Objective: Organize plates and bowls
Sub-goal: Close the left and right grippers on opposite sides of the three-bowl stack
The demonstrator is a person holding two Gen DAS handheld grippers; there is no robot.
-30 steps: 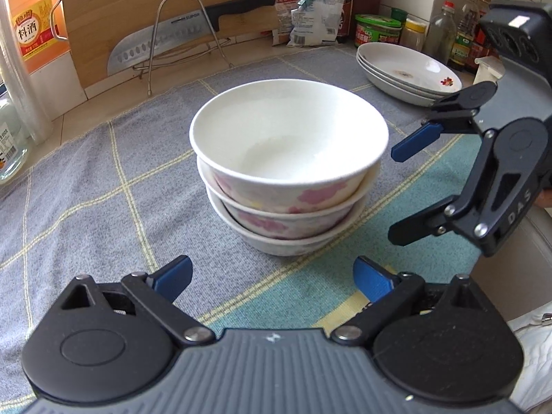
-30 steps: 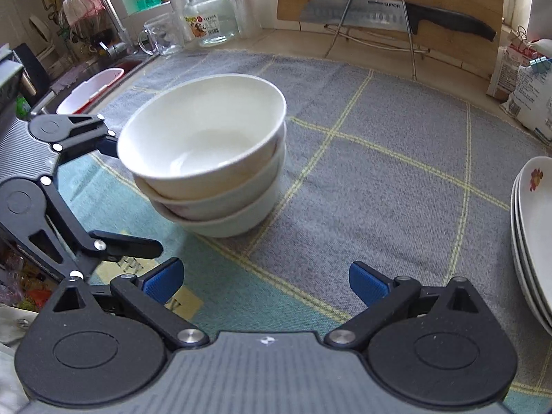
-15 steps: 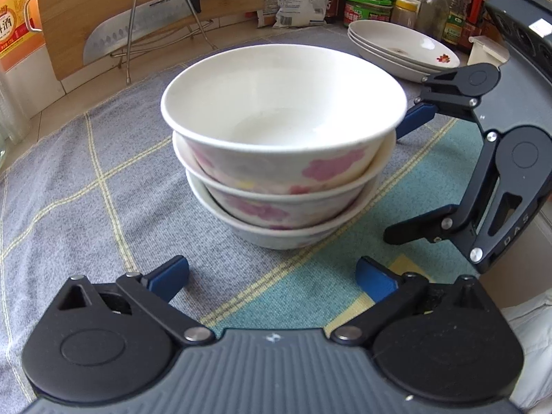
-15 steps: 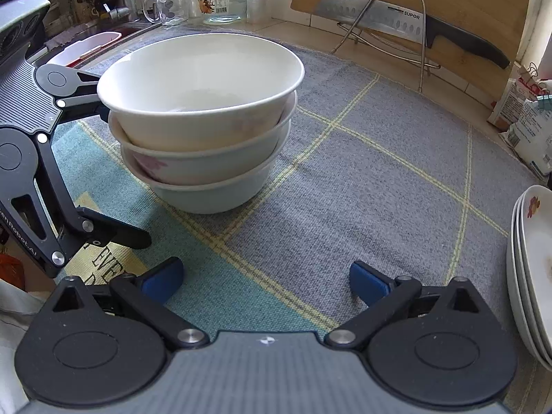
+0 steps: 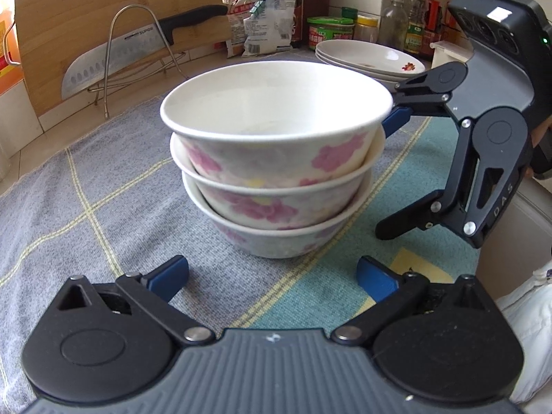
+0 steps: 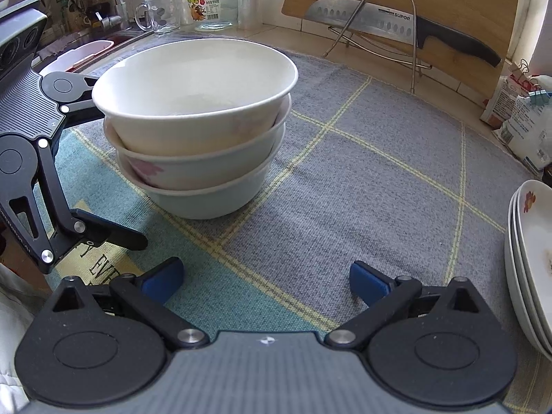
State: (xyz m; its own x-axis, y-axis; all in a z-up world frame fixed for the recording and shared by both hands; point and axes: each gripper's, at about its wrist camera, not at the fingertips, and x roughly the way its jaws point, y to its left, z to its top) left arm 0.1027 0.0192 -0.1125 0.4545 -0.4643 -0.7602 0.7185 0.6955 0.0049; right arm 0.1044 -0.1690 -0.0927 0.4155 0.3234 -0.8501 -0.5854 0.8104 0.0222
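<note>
Bowls stacked three high on cloth; plates piled well beyond. Left gripper just before bowls, jaws apart, empty. Right gripper beside bowls, jaws apart, empty.

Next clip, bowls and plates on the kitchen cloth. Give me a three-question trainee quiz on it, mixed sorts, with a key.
1. How many bowls are in the bowl stack?
2. True or false: the left gripper is shut on the bowl stack.
3. The plate stack holds: A) soup, B) a knife, C) nothing but stains.

Key: 1. Three, nested. 2. False; its jaws stand open, short of the stack. 3. C.
</note>
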